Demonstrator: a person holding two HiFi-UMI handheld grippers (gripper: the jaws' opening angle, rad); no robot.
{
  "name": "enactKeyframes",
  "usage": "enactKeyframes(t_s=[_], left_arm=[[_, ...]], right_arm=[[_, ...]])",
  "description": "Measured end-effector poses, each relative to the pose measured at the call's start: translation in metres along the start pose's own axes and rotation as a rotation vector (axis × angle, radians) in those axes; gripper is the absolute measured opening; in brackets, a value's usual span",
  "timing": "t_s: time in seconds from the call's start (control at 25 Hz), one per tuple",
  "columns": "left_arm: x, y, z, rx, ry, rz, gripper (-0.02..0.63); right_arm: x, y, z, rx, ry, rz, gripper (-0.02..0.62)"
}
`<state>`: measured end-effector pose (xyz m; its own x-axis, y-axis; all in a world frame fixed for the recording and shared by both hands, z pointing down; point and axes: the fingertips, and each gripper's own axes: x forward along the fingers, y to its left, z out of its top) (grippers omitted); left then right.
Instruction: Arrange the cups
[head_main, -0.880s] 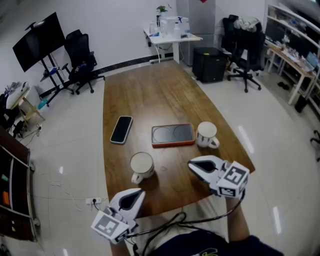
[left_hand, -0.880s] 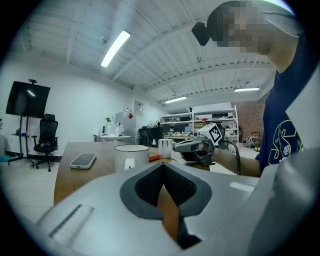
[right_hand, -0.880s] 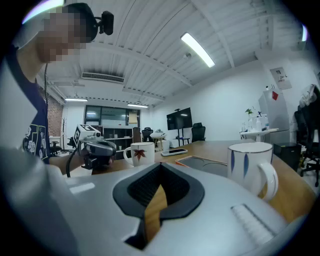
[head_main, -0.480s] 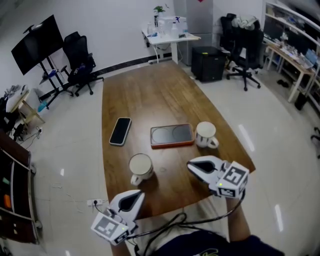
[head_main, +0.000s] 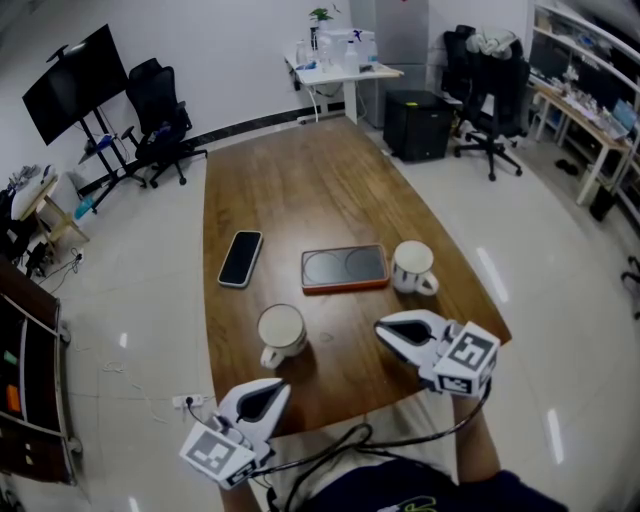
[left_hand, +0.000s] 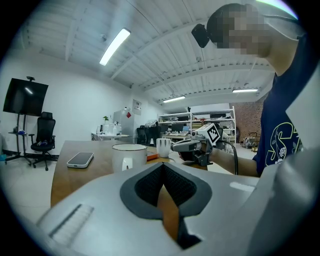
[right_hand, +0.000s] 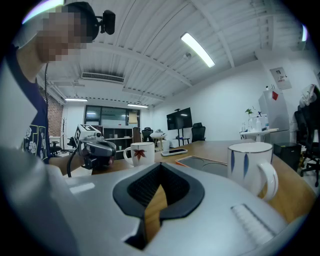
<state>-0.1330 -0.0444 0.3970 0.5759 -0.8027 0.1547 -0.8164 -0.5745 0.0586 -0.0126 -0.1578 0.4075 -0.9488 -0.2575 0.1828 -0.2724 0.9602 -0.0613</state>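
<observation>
Bright ceiling tube light; sharp frames; fisheye bending at edges; floor glare.

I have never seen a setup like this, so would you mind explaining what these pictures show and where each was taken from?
There is no robot here: a person holds a two-jaw gripper in each hand. The wide picture comes from a camera on the person's head, looking down at a wooden table. The other two come from cameras riding on the grippers, each looking along its own jaws. The left gripper and the right gripper hover by the table's near end, both shut and holding nothing. On the table lie a phone, an orange-rimmed tray, a cup with a red leaf on the left and a cup with blue marks on the right.
</observation>
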Motion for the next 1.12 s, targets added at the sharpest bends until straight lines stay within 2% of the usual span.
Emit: enactKeyframes(t_s=[0.08,0.16,0.36,0.4,0.44,0.48,0.52,0.56,0.72,1.12], left_arm=[[-0.001,0.001,0.0,0.016,-0.006,0.011,0.003],[-0.004,0.003,0.003,0.034,-0.029,0.057,0.003],[-0.032,0.023,0.006,0.04,-0.092,0.32,0.003],[-0.034,0.026,0.004,0.039,-0.089,0.341,0.003],[-0.033,0.027,0.003,0.038,-0.079,0.331,0.047],[-0.029,0.029,0.003,0.036,-0.066,0.302,0.139],[-0.024,0.031,0.002,0.03,-0.051,0.272,0.261],[-0.02,0.035,0.001,0.014,-0.035,0.252,0.342],[-0.006,0.051,-0.004,-0.048,0.001,0.229,0.417],[0.037,0.063,0.001,-0.03,0.008,0.144,0.42]], right_arm=[[0.0,-0.001,-0.002,-0.001,0.004,0.0,0.0],[-0.001,0.0,-0.002,-0.004,0.004,0.005,0.0],[0.001,0.002,0.0,-0.007,0.001,0.007,0.0],[0.001,0.002,0.001,-0.009,-0.005,0.006,0.0],[0.001,0.002,0.002,-0.009,-0.01,0.004,0.0],[0.0,0.002,0.003,-0.009,-0.012,0.002,0.0],[0.0,0.002,0.003,-0.008,-0.01,0.002,0.0],[0.0,0.002,0.003,-0.007,-0.005,0.002,0.0],[0.001,0.003,0.003,-0.008,-0.007,0.007,0.0],[0.002,-0.001,0.001,-0.005,-0.012,-0.001,0.0]])
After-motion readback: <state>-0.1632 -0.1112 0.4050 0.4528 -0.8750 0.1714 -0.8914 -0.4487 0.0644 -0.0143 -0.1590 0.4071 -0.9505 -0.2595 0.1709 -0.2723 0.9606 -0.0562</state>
